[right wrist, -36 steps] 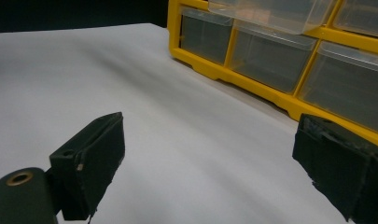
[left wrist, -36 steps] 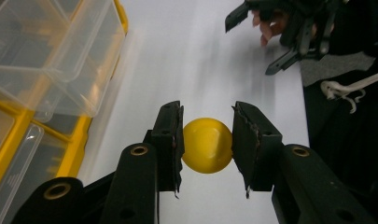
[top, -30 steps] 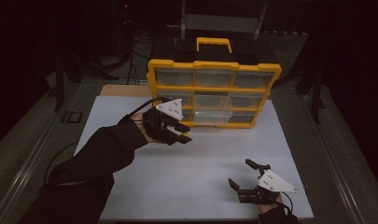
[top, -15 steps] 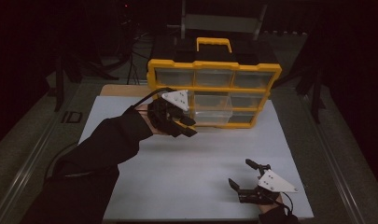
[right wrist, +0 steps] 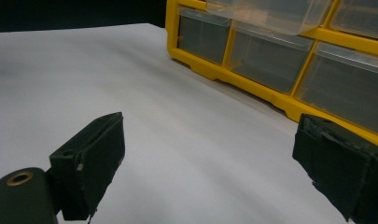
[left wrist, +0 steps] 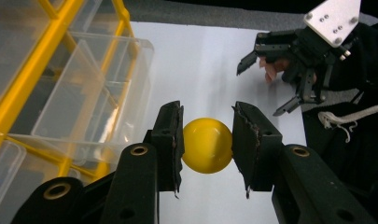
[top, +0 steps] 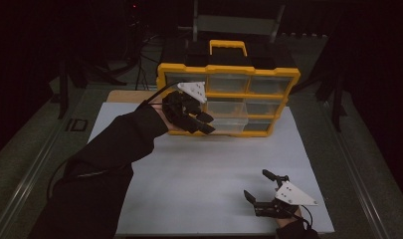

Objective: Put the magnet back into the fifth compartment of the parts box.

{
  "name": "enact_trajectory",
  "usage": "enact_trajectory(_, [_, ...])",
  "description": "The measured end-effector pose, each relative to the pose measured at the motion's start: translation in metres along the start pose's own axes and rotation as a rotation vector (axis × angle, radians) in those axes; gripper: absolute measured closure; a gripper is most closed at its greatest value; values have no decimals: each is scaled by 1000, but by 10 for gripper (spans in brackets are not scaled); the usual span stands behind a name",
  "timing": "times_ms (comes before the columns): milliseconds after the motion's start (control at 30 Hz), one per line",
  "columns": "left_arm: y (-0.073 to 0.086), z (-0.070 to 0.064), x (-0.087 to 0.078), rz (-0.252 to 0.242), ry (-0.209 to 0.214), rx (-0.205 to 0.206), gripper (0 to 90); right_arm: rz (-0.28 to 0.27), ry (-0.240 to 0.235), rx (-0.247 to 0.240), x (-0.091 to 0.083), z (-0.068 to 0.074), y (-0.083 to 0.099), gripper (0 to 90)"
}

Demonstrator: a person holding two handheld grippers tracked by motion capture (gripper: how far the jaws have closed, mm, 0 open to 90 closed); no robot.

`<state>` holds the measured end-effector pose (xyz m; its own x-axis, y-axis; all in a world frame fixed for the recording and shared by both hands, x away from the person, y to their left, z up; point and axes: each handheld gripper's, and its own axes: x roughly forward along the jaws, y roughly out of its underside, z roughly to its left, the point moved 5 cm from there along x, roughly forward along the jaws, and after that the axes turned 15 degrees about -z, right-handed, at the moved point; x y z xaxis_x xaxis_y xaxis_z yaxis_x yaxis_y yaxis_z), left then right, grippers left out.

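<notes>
1. One yellow ball (left wrist: 206, 145) is squeezed between the jaws of the left gripper (top: 205, 123).
2. A pulled-out clear drawer (left wrist: 91, 100) of the yellow box (top: 229, 99) is seen just beside it.
3. The right gripper (top: 261, 190) is held wide open, with nothing in it, above the white table (top: 204, 169).

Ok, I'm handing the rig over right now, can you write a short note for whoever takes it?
Left gripper: shut on the yellow ball, held up in front of the yellow drawer organizer.
Right gripper: open, holding nothing, low over the white table at the near right.
A clear drawer is pulled out, beside the ball.
Done: ball picked up, drawer open.
Left, probably: drop the ball into the open drawer, let go, push the drawer shut.
</notes>
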<state>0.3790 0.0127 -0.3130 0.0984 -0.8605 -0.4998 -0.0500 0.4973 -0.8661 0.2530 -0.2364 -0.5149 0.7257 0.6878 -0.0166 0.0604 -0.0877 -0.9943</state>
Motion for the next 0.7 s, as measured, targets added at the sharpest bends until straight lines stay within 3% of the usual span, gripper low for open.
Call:
enact_trajectory(267, [-10, 10, 2, 8, -10, -8, 642, 0, 0, 1, 0, 0, 0, 93])
enact_trajectory(700, [-29, 24, 13, -28, -38, -29, 642, -6, 4, -3, 0, -1, -1, 94])
